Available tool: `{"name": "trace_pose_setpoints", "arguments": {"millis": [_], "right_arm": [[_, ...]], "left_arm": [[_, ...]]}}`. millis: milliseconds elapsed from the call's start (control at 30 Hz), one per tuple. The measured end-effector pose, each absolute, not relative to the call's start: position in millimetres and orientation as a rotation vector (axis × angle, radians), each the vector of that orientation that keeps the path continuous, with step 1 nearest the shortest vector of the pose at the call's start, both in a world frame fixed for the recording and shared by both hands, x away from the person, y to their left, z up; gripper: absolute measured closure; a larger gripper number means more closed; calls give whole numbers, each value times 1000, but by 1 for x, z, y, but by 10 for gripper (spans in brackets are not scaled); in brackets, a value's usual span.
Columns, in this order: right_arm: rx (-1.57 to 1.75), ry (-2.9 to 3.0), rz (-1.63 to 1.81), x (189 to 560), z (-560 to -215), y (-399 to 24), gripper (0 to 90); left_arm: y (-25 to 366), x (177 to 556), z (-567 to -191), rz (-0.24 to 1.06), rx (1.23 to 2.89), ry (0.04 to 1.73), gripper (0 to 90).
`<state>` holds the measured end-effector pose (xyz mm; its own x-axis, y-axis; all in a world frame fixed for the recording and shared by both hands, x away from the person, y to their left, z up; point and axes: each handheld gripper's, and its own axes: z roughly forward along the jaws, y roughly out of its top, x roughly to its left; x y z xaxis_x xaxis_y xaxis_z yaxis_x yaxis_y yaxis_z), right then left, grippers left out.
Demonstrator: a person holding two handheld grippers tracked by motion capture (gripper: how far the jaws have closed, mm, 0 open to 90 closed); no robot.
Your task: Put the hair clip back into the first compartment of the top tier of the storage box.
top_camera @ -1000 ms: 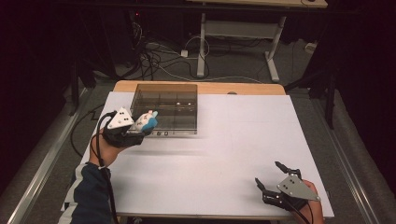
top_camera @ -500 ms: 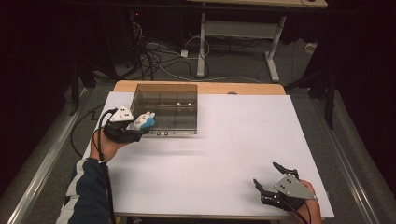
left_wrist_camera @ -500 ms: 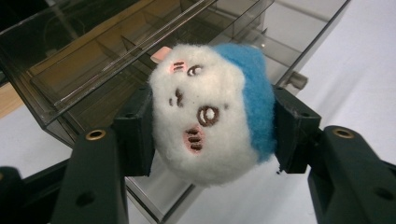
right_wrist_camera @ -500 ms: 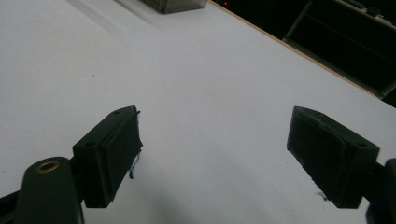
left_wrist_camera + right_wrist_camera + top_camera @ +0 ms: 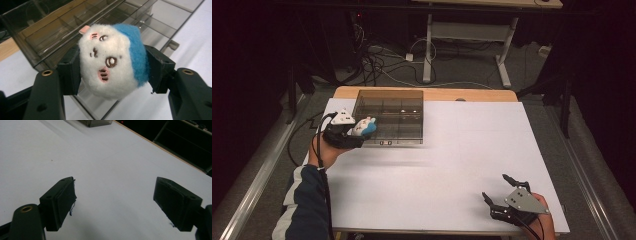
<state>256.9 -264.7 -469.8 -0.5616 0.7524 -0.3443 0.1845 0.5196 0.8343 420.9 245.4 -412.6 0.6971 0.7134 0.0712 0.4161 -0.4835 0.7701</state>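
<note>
Left gripper (image 5: pixel 112 72) clamps a plush toy (image 5: pixel 113 60) (white face, blue patch) by its sides, held just above the clear divided box's (image 5: pixel 387 117) near-left edge, probably for dropping into a compartment. Right gripper (image 5: pixel 115 202) rests wide open, empty, over the white table (image 5: pixel 452 160).

Dim surroundings, bright table (image 5: pixel 452 165), soft grainy frames.
</note>
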Motion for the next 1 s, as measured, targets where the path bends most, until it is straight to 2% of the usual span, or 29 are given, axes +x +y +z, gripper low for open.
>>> {"name": "trace_pose_setpoints", "arguments": {"millis": [267,533,567,600,767,800,867,900,933,967,1000], "right_arm": [[760,2048,1002,257,-470,-264,183],[756,2051,999,257,-470,-264,184],[756,2052,999,257,-470,-264,184],[757,2052,998,257,-470,-264,184],[758,2053,996,257,-470,-264,183],[758,2053,997,257,-470,-264,184],[755,2052,997,256,-470,-264,184],[755,2052,997,256,-470,-264,184],[758,2052,997,256,-470,-264,183],[758,2052,997,256,-470,-264,184],[758,2052,997,256,-470,-264,184]], "left_arm": [[245,426,-417,495,2114,908,320],[243,428,-419,499,2105,931,318],[243,428,-418,500,2093,930,311],[244,427,-418,501,2080,926,266],[248,422,-413,522,2034,929,264],[249,421,-413,520,2027,929,277],[250,420,-412,518,2024,926,383],[251,419,-412,522,2018,925,383],[253,417,-412,522,2008,920,489],[254,417,-412,521,2009,918,528],[255,416,-412,520,2005,924,528]]}}
